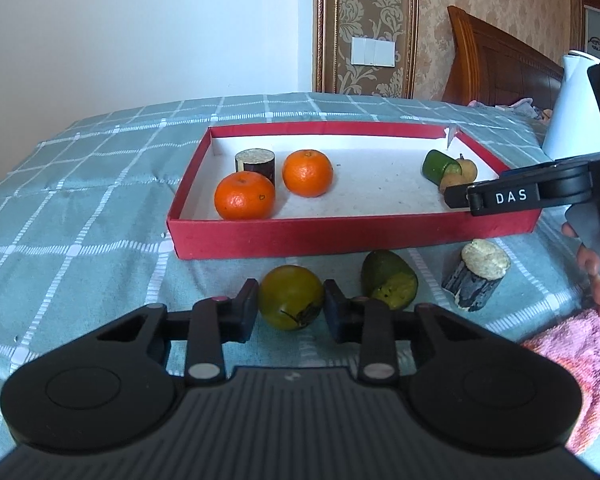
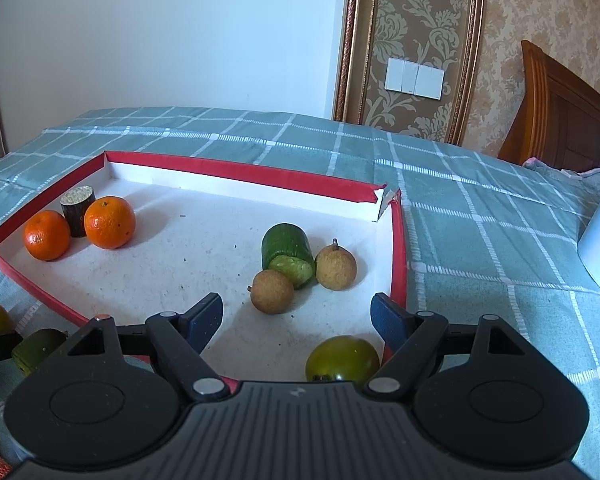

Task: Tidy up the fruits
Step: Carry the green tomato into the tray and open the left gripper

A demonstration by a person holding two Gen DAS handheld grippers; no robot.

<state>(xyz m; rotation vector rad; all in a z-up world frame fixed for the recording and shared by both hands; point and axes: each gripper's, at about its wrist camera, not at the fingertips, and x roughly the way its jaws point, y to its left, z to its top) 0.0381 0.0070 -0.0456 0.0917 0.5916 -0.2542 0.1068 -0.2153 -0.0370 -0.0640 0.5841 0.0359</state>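
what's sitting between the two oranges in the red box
A short dark cylinder with a pale cut top stands just behind the gap between the two oranges, touching both in the right wrist view.

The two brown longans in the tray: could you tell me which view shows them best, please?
The right wrist view: both longans sit unobstructed beside the cucumber piece. In the left wrist view, the right tongs partly hide them.

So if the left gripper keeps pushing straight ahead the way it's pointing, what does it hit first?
The left gripper already straddles the green fruit; going on, it would probably push that against the red tray's near wall.
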